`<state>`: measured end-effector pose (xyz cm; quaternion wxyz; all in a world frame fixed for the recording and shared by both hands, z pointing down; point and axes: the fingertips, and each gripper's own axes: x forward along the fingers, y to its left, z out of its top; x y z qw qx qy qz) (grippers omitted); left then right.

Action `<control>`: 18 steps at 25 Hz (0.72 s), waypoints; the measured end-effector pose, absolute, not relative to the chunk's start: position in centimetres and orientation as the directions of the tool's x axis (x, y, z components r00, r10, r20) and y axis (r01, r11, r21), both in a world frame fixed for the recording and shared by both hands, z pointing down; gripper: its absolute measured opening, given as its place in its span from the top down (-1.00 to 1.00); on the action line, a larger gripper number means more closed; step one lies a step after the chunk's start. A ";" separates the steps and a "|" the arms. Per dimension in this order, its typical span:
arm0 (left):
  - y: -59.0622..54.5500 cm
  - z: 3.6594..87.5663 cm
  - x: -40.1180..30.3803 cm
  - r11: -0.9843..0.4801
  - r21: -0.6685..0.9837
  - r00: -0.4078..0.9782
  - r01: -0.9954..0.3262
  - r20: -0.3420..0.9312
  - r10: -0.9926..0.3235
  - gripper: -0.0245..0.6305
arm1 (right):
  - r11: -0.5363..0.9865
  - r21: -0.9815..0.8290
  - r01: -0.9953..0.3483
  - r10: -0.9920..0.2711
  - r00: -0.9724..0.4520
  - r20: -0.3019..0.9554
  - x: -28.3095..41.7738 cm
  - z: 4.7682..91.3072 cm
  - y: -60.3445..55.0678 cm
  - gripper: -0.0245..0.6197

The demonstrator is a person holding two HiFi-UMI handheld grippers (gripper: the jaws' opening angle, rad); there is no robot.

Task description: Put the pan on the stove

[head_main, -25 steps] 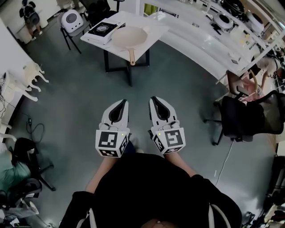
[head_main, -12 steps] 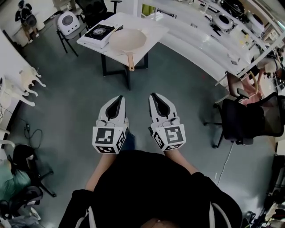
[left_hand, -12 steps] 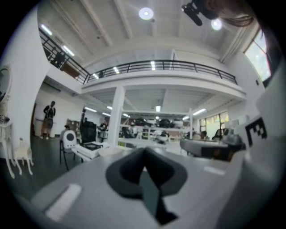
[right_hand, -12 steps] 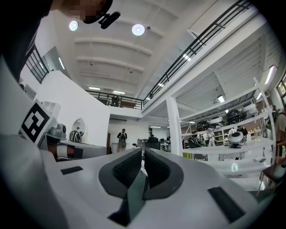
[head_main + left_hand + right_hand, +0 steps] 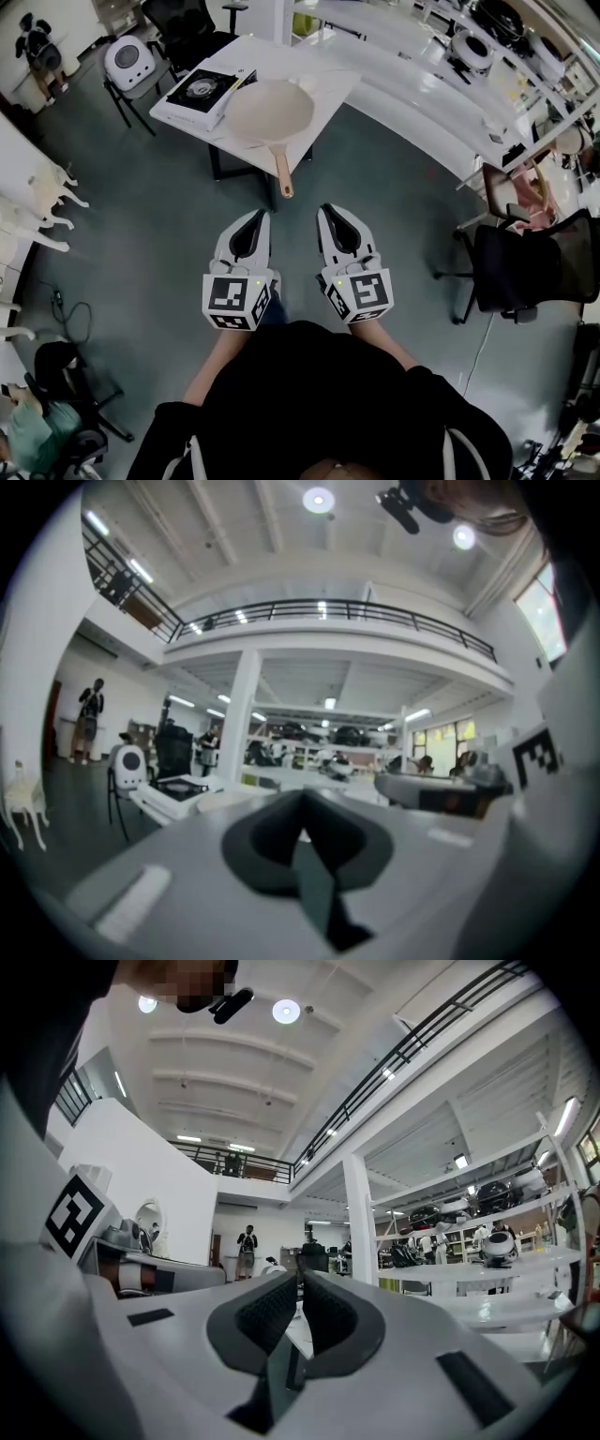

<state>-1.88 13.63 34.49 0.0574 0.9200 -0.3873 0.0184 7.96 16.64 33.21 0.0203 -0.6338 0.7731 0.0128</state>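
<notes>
A beige pan (image 5: pixel 270 111) with a wooden handle (image 5: pixel 281 171) lies on a white table (image 5: pixel 323 67), its handle sticking out over the near edge. To its left on the same table sits a portable black stove (image 5: pixel 199 91). My left gripper (image 5: pixel 262 215) and right gripper (image 5: pixel 323 209) hang side by side over the grey floor, short of the table, both shut and empty. In the left gripper view the stove (image 5: pixel 180 785) is small and far off past the shut left gripper (image 5: pixel 302 797). The right gripper (image 5: pixel 300 1279) points at the room, its jaws together.
A chair holding a white round appliance (image 5: pixel 127 62) stands left of the table. Long white benches (image 5: pixel 441 103) run along the right, with a black office chair (image 5: pixel 520 267) beside them. White animal figures (image 5: pixel 37 192) line the left wall. A person (image 5: pixel 37 42) stands far left.
The table with the pan and stove has come nearer and lower in the head view. Both grippers stay shut, side by side.
</notes>
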 end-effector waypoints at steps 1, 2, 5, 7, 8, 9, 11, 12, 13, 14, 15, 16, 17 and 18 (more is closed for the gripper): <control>12.3 34.6 -1.6 -0.697 0.097 0.704 -0.710 0.081 -0.706 0.90 | 0.193 -0.007 -0.981 -0.980 -0.192 -0.041 8.1 33.4 15.4 0.84; 11.0 34.7 -1.4 -0.702 0.098 0.709 -0.705 0.086 -0.700 0.90 | 0.189 -0.006 -0.982 -0.981 -0.189 -0.034 8.2 33.6 14.1 0.85; 7.6 35.4 -0.6 -0.726 0.089 0.731 -0.682 0.113 -0.673 0.90 | 0.170 -0.007 -0.985 -0.985 -0.170 -0.002 8.4 34.5 10.9 0.85; 5.6 35.9 -0.2 -0.739 0.092 0.744 -0.667 0.130 -0.655 0.90 | 0.161 -0.007 -0.987 -0.987 -0.161 0.021 8.6 35.1 9.1 0.84; 4.6 36.1 0.0 -0.744 0.094 0.749 -0.662 0.136 -0.649 0.90 | 0.157 -0.007 -0.988 -0.987 -0.157 0.031 8.7 35.4 8.2 0.84; 3.6 36.4 0.2 -0.748 0.097 0.753 -0.657 0.139 -0.643 0.90 | 0.153 -0.006 -0.988 -0.987 -0.153 0.039 8.8 35.6 7.3 0.85; 1.7 36.9 0.6 -0.756 0.098 0.760 -0.648 0.145 -0.633 0.90 | 0.142 -0.006 -0.990 -0.988 -0.143 0.052 9.1 36.2 5.6 0.85; 0.8 37.3 0.8 -0.761 0.095 0.765 -0.642 0.148 -0.627 0.90 | 0.137 -0.006 -0.991 -0.989 -0.137 0.058 9.2 36.5 4.8 0.85; 0.0 37.6 1.0 -0.766 0.091 0.769 -0.636 0.152 -0.621 0.90 | 0.132 -0.005 -0.991 -0.989 -0.132 0.064 9.3 36.8 4.0 0.85; -0.8 37.9 1.2 -0.772 0.088 0.774 -0.629 0.157 -0.613 0.90 | 0.129 -0.005 -0.992 -0.989 -0.129 0.071 9.3 37.1 3.3 0.84; -1.5 38.2 1.4 -0.778 0.090 0.780 -0.622 0.160 -0.605 0.90 | 0.125 -0.006 -0.992 -0.989 -0.125 0.077 9.3 37.4 2.7 0.85; -2.2 38.5 1.5 -0.782 0.095 0.785 -0.615 0.162 -0.598 0.90 | 0.122 -0.008 -0.992 -0.989 -0.123 0.083 9.3 37.7 2.1 0.84; -2.7 38.7 1.7 -0.786 0.102 0.790 -0.610 0.163 -0.591 0.90 | 0.119 -0.012 -0.993 -0.989 -0.119 0.089 9.3 37.9 1.7 0.84; -3.2 38.9 1.9 -0.790 0.108 0.794 -0.604 0.164 -0.585 0.90 | 0.115 -0.017 -0.993 -0.989 -0.116 0.095 9.3 38.2 1.3 0.84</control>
